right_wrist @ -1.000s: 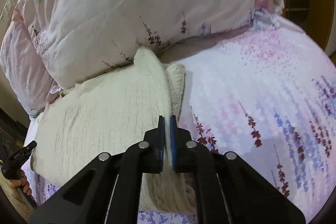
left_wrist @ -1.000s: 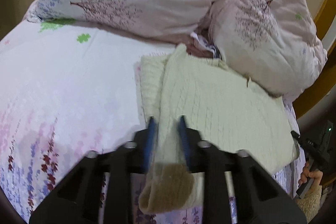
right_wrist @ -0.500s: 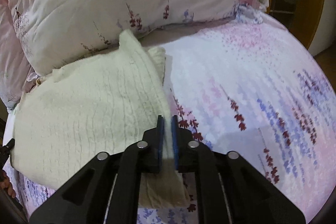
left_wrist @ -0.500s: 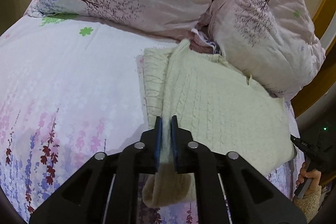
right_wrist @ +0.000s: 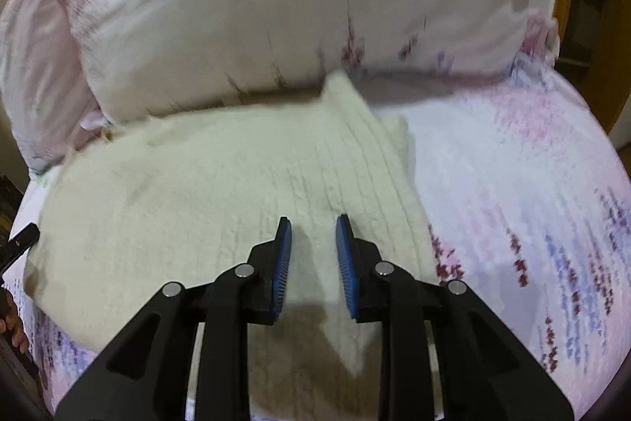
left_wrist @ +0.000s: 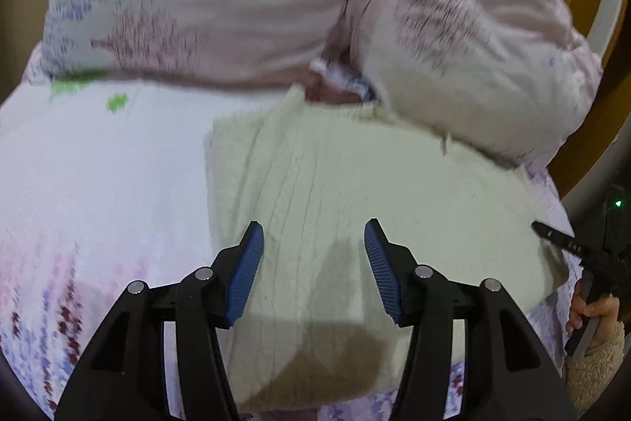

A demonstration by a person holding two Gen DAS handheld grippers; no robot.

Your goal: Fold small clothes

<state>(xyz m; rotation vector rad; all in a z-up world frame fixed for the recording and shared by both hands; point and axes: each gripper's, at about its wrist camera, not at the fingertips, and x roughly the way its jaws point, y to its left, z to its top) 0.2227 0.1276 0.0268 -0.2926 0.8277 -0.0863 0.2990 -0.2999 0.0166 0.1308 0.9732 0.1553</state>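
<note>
The sweater [left_wrist: 355, 192], judged soft, light and limp, is being released as left gripper [left_wrist: 313, 263] and right gripper [right_wrist: 313, 255] jaws are opening; edges are advised for regripping.

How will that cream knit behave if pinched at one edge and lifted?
Probably floppy: the knit lies limp and folded over itself on the bedsheet. Its thick ribbed texture suggests the pads won't slip. Likely it drags on the sheet rather than sliding.
</note>
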